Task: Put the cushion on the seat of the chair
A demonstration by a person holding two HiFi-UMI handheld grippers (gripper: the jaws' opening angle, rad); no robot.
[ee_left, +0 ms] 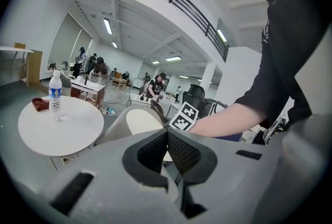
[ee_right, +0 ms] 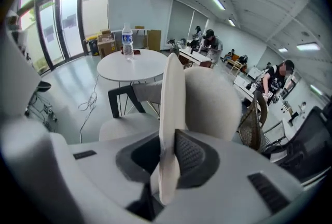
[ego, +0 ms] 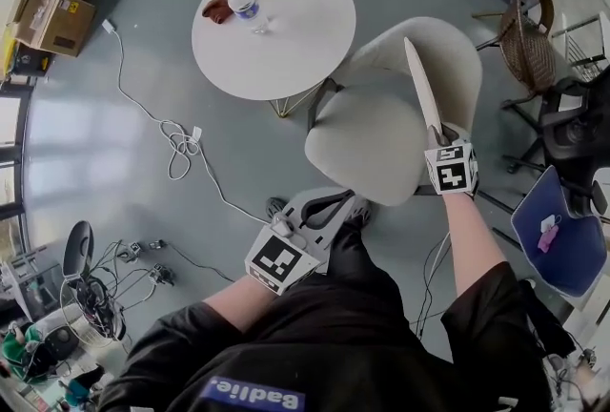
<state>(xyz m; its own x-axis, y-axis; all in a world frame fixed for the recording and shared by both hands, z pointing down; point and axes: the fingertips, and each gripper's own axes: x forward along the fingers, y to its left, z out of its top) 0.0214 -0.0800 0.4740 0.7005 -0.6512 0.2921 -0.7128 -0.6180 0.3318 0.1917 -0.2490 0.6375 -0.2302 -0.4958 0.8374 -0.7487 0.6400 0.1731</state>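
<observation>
Right gripper view: my right claw (ee_right: 167,148) is clamped on the rim of the cushion (ee_right: 171,88), which stands on edge above the chair (ego: 367,148), not yet flat on its seat. My left claw (ee_left: 167,134) is closed and empty, just beside the chair's near edge.

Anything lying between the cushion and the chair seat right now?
No. The seat is bare, and the right gripper holds the cushion edge-on above the chair. The head view shows this best; the right gripper view agrees.
</observation>
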